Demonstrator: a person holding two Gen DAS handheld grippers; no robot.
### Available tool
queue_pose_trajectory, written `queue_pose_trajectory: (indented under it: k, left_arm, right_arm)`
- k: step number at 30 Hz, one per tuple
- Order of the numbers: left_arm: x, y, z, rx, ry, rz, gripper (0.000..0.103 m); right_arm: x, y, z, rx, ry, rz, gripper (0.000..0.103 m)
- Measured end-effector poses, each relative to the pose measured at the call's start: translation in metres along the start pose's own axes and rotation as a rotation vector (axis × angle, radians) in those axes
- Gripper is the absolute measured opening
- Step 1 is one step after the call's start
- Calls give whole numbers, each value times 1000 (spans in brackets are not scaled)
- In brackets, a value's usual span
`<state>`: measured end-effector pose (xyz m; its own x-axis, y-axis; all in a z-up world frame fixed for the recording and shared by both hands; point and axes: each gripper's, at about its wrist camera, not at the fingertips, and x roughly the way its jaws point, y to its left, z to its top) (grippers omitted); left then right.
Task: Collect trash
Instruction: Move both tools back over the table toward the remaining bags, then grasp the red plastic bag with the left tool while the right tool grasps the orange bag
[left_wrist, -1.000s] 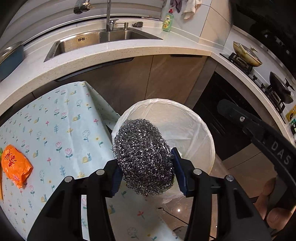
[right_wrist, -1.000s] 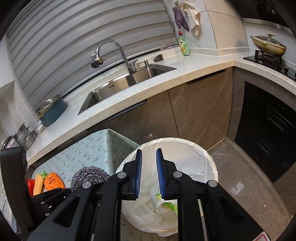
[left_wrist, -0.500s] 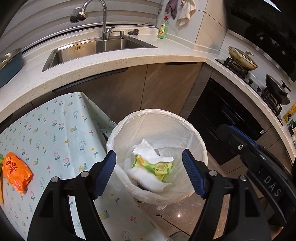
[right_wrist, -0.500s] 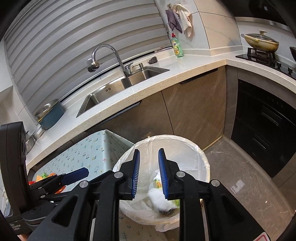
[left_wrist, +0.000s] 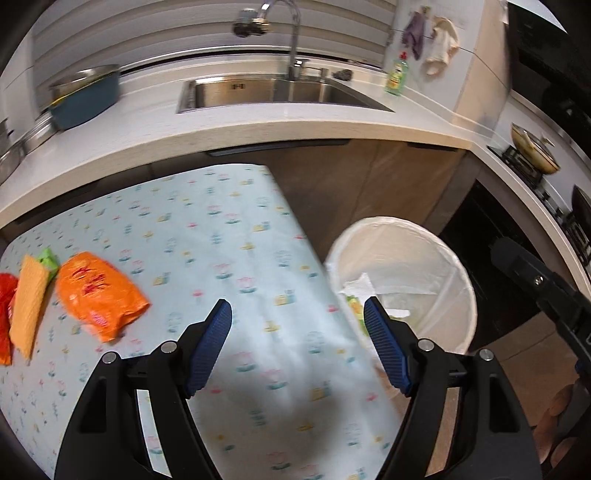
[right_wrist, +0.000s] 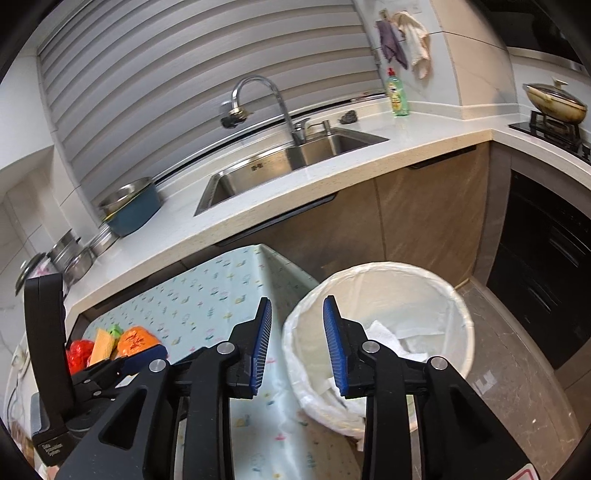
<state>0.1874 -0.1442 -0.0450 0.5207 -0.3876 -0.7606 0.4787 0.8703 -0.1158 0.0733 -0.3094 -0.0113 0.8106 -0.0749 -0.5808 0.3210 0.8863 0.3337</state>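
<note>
My left gripper is open and empty above the right part of a table with a floral cloth. An orange wrapper, a yellow piece, a green scrap and a red wrapper lie at the table's left. A white-lined trash bin stands right of the table, with paper and a green wrapper inside. My right gripper is open and empty over the table edge next to the bin. The wrappers also show in the right wrist view.
A counter with a steel sink and faucet runs behind. A blue basin, pots, a green soap bottle and a stove with a pan stand on it. A dark oven front is right of the bin.
My left gripper opened over the bin and the steel wool scourer dropped in. It then swung left over the table. My right gripper opened a little wider.
</note>
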Motion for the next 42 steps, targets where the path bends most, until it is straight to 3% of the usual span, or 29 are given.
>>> queue_pose_trajectory:
  k: [19, 22, 31, 33, 42]
  left_arm:
    - [-66, 179, -41, -224, -55, 253, 71]
    - [-75, 207, -50, -262, -56, 286, 78]
    - [-99, 280, -69, -347, -77, 369, 82]
    - [-102, 294, -73, -364, -76, 380, 83]
    - [-106, 348, -76, -393, -80, 424, 91]
  right_arm:
    - [26, 151, -45, -164, 92, 164, 36]
    - [31, 172, -53, -185, 107, 183, 36]
    - [52, 228, -79, -240, 161, 221, 37]
    - [57, 238, -84, -253, 169, 224, 44]
    - [83, 275, -97, -292, 195, 227, 54]
